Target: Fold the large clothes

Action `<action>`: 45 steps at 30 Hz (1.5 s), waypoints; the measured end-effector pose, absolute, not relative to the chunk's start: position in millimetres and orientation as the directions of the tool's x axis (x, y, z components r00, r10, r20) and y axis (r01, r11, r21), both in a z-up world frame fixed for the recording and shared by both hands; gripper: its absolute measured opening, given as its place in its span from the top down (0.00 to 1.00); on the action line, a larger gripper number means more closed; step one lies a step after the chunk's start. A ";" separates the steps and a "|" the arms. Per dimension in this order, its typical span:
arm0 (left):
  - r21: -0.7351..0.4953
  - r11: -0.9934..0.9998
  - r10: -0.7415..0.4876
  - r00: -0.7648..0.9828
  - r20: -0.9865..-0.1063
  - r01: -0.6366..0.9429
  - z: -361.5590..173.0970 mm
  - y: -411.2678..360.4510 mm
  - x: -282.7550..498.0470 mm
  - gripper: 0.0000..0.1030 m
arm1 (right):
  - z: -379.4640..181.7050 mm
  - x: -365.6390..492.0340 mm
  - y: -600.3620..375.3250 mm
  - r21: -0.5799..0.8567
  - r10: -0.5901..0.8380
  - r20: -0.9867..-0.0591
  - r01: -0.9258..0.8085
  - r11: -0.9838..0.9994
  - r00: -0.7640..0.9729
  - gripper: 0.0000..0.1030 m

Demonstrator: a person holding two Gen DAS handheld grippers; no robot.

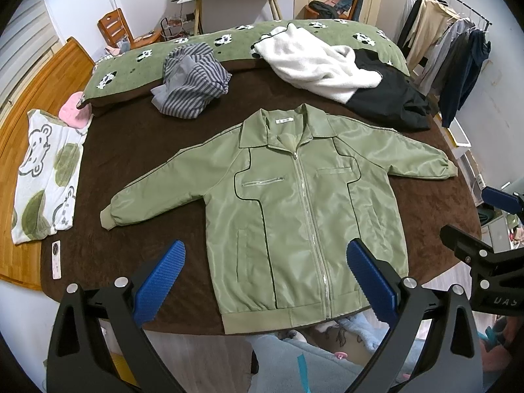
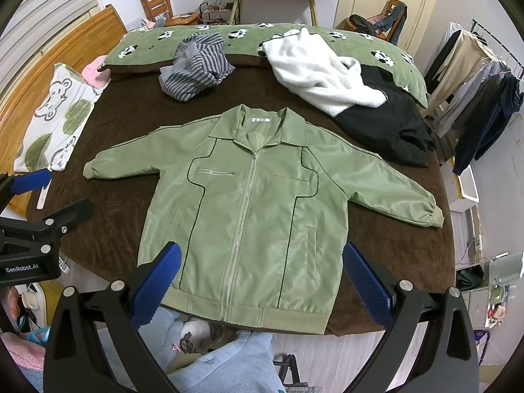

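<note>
**Both grippers spread wide above the jacket hem**

A shiny olive-green zip-front jacket [image 1: 294, 209] lies flat, face up and zipped, sleeves out to the sides, on the dark brown plush bedspread [image 1: 131, 150], its ribbed hem at the near edge. The left gripper [image 1: 265, 281] hangs level over the hem's left part, blue pads parted and holding nothing. The right gripper [image 2: 258, 285] hangs alongside, likewise released; neither seems to touch the cloth, though height is hard to judge.

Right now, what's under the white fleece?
The white fleece lies partly over a black garment and the green cow-print duvet. How far the black garment runs beneath is covered.
</note>
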State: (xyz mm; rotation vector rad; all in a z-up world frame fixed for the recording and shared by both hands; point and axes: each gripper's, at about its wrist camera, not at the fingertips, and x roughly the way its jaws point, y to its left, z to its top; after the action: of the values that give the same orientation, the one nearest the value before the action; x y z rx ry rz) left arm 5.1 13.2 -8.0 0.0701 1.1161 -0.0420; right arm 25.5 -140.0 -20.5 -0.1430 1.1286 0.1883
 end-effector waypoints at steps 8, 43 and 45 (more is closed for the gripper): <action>0.035 0.997 0.002 0.439 -0.899 0.069 -8.6 13.1 4.4 0.06 | -21.0 27.6 -141.8 -0.014 0.079 -0.907 -0.219 0.976 0.414 0.06; 0.076 0.964 -0.032 0.397 -0.917 0.253 -31.6 -61.1 100.1 0.06 | -45.5 82.7 -236.6 0.002 0.011 -0.923 -0.025 1.000 0.386 0.06; 0.078 0.956 -0.042 0.397 -0.917 0.282 -36.8 -76.7 115.4 0.06 | -52.3 90.7 -254.9 -0.002 -0.008 -0.923 0.016 1.000 0.384 0.06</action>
State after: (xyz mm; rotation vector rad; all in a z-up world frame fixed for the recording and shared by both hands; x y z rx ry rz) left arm 115.4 -76.7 -36.8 0.2361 1.1473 -0.2078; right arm 90.7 -254.9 -52.3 0.0072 1.1768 -0.0154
